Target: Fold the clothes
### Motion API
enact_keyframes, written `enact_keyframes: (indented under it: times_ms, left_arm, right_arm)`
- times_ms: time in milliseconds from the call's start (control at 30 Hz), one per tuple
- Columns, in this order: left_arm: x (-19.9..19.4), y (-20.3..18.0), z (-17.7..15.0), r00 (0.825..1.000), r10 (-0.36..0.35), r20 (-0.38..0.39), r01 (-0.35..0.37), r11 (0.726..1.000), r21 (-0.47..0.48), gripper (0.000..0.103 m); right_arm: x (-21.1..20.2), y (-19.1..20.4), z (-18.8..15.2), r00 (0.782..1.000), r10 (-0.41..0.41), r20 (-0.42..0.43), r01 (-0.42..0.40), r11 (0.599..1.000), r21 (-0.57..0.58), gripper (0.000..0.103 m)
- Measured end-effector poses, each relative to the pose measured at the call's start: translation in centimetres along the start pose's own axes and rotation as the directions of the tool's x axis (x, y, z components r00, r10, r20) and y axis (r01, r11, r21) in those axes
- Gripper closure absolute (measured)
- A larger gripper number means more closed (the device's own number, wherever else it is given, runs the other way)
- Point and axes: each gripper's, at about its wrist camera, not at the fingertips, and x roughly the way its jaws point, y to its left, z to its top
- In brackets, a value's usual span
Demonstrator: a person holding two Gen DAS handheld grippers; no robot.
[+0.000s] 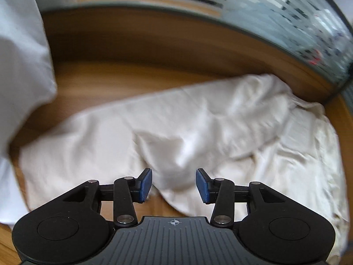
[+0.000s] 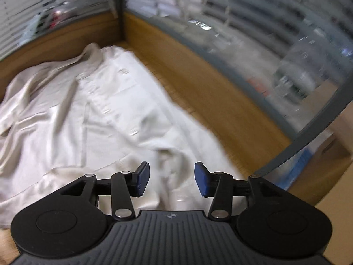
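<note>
While a second white cloth (image 1: 19, 70) hangs at the far left, the cream shirt (image 1: 198, 121) lies rumpled across the wooden table (image 1: 114, 81), probably spread out for folding. The left gripper (image 1: 174, 184) hovers low over its near edge, jaws apart and empty. The right gripper (image 2: 172, 180), equally parted, points along the shirt's button placket (image 2: 106, 108) toward the collar (image 2: 92, 57).
</note>
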Motion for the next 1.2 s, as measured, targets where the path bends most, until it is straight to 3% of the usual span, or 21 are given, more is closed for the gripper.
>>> enact_keyframes:
  times_ms: [167, 300, 467, 600, 633, 667, 700, 733, 767, 800, 933, 1033, 1100, 1167, 1200]
  left_arm:
    - [0.6, -2.0, -2.9, 0.992, -0.11, -0.06, 0.114, 0.991, 0.065, 0.048]
    - [1.7, -3.4, -4.2, 0.985, -0.148, -0.085, 0.155, 0.984, 0.09, 0.048]
    - [3.2, -3.9, -4.6, 0.981, -0.167, -0.097, 0.171, 0.985, 0.035, 0.048]
    - [4.5, -4.6, -4.3, 0.988, -0.121, -0.094, 0.123, 0.992, 0.021, 0.049]
    - [5.0, -4.8, -4.2, 0.99, -0.102, -0.095, 0.105, 0.994, 0.024, 0.056]
    - [5.3, -4.9, -4.1, 0.992, -0.088, -0.095, 0.091, 0.996, 0.025, 0.079]
    - [5.4, -4.9, -3.9, 0.993, -0.075, -0.092, 0.078, 0.997, 0.025, 0.092]
    - [5.3, -4.9, -3.6, 0.995, -0.064, -0.079, 0.066, 0.998, 0.024, 0.099]
    - [5.0, -4.9, -3.3, 0.997, -0.054, -0.059, 0.055, 0.998, 0.022, 0.099]
    - [4.4, -4.8, -2.9, 0.999, -0.044, -0.022, 0.044, 0.999, 0.026, 0.099]
    - [1.7, -4.8, -0.5, 0.994, 0.029, 0.109, -0.037, 0.997, 0.07, 0.1]
    - [0.5, -4.8, 1.4, 0.984, 0.072, 0.162, -0.09, 0.99, 0.105, 0.099]
    - [0.5, -4.9, 2.2, 0.982, 0.085, 0.171, -0.11, 0.983, 0.146, 0.091]
    - [0.5, -5.2, 2.3, 0.982, 0.067, 0.177, -0.105, 0.972, 0.211, 0.066]
    - [0.3, -5.5, 1.9, 0.981, 0.055, 0.186, -0.101, 0.963, 0.249, 0.061]
  right_arm:
    - [0.8, 1.4, -1.9, 0.996, 0.082, -0.041, -0.082, 0.997, 0.005, 0.052]
    - [2.5, 2.4, -3.6, 0.989, 0.108, -0.099, -0.108, 0.994, 0.013, 0.052]
    - [4.7, 3.0, -4.7, 0.983, 0.133, -0.123, -0.127, 0.99, 0.054, 0.052]
    - [5.9, 3.0, -4.7, 0.985, 0.133, -0.108, -0.123, 0.988, 0.094, 0.052]
    - [6.2, 3.0, -4.6, 0.986, 0.13, -0.106, -0.119, 0.988, 0.099, 0.053]
    - [6.5, 3.1, -4.6, 0.986, 0.128, -0.108, -0.117, 0.988, 0.104, 0.056]
    - [6.7, 3.2, -4.5, 0.986, 0.128, -0.111, -0.117, 0.987, 0.107, 0.061]
    - [6.8, 3.3, -4.5, 0.986, 0.128, -0.112, -0.116, 0.988, 0.102, 0.074]
    - [6.9, 3.4, -4.5, 0.986, 0.123, -0.114, -0.113, 0.989, 0.094, 0.096]
    - [6.9, 3.4, -4.5, 0.986, 0.119, -0.115, -0.11, 0.99, 0.085, 0.102]
    - [5.6, 3.2, -4.5, 0.992, 0.086, -0.09, -0.084, 0.996, 0.033, 0.103]
    - [3.8, 2.5, -4.3, 0.996, 0.068, -0.065, -0.068, 0.998, 0.005, 0.103]
    - [3.0, 1.9, -4.2, 0.996, 0.064, -0.062, -0.065, 0.998, -0.009, 0.103]
    - [2.4, 1.4, -4.1, 0.996, 0.071, -0.061, -0.073, 0.997, -0.026, 0.102]
    - [2.2, 1.1, -4.1, 0.995, 0.078, -0.061, -0.081, 0.996, -0.035, 0.101]
